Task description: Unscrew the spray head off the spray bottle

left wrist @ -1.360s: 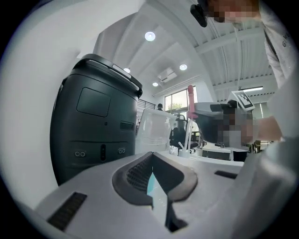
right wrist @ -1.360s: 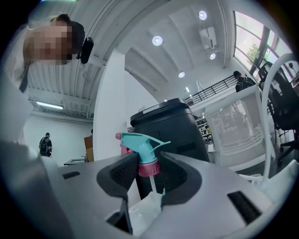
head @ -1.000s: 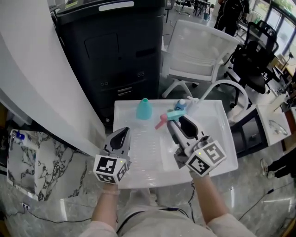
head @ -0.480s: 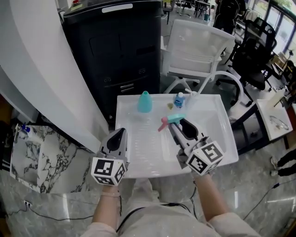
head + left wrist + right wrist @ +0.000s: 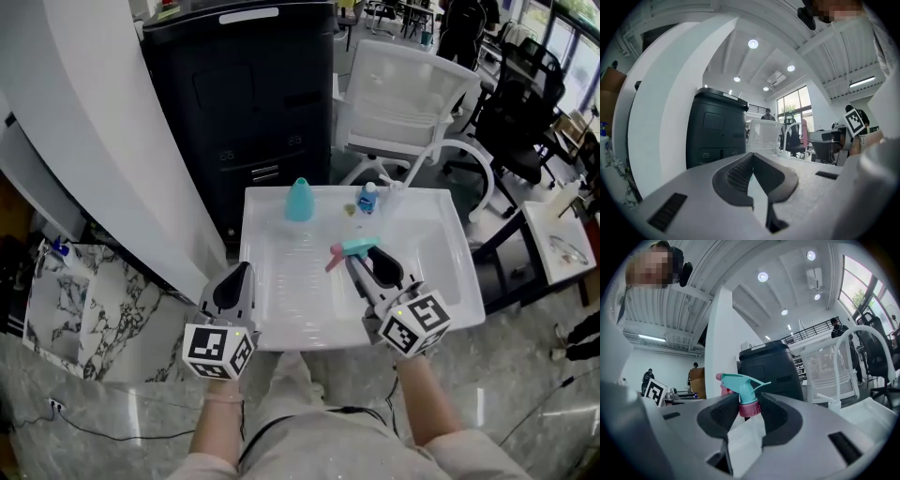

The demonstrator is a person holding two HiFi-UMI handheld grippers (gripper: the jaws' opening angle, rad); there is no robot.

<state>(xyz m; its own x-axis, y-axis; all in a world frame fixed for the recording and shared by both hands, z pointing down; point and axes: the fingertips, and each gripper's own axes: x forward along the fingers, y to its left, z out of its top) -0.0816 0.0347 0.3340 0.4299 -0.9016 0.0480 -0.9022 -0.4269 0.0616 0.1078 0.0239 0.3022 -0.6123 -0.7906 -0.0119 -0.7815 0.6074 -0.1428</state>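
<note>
Jaws: L gripper [image 5: 752,159] closed, empty | R gripper [image 5: 749,405] clamps spray head [image 5: 740,382] | teal bottle [image 5: 299,201] on table [image 5: 281,309]

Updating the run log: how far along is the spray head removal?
Done: spray head is off; the teal bottle stands headless at the table's far edge. In hand: right gripper clamps the head's pink collar; left gripper shut, empty. Remaining: set the head down, probably.

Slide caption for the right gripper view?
Right tongs clamped on the teal-and-pink spray head, black cabinet behind.
</note>
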